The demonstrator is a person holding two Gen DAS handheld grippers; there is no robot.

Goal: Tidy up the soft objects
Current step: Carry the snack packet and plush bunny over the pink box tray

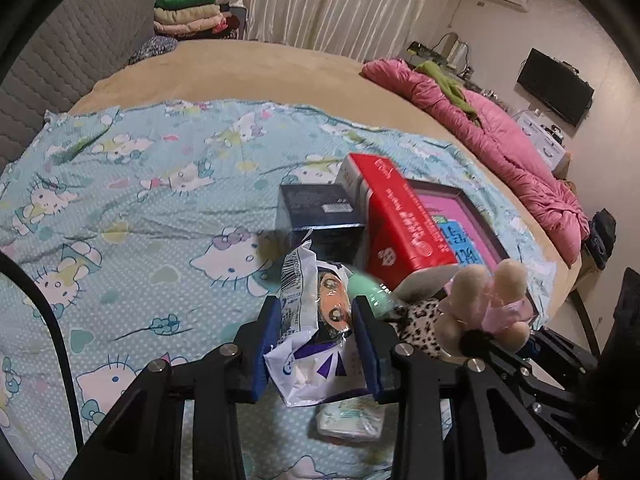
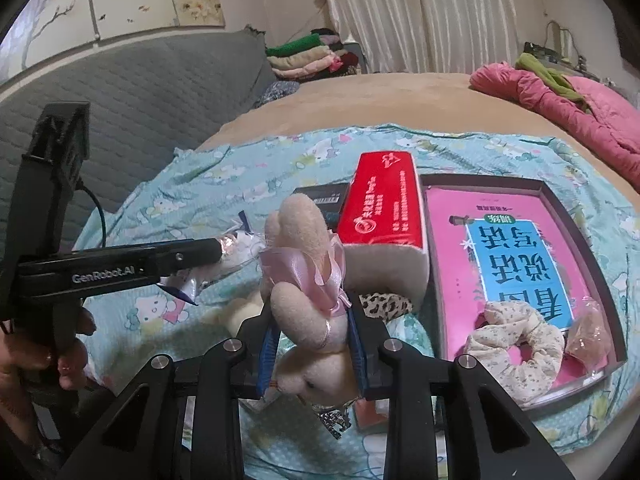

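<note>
Left wrist: jaws grip packet [image 1: 316, 344]; right jaws grip plush [image 2: 310, 320]; sheet [image 1: 140, 208] leftward bare.

We see a pale blue cat-print sheet [image 1: 152, 184]; a red tissue pack [image 2: 382, 204]; a pink book [image 2: 508, 256]; a beige plush [image 2: 308, 280] with pink ribbon [image 2: 320, 268].

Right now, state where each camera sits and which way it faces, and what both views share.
Left wrist: rides on the left gripper, angled down over the bed sheet; its blue pads clamp a white plastic packet.
Right wrist: rides on the right gripper, angled down at the bed; its pads clamp a plush bunny; the person's hand holding the other gripper shows at left.
Shared: red tissue pack, pink book, pink quilt.
</note>
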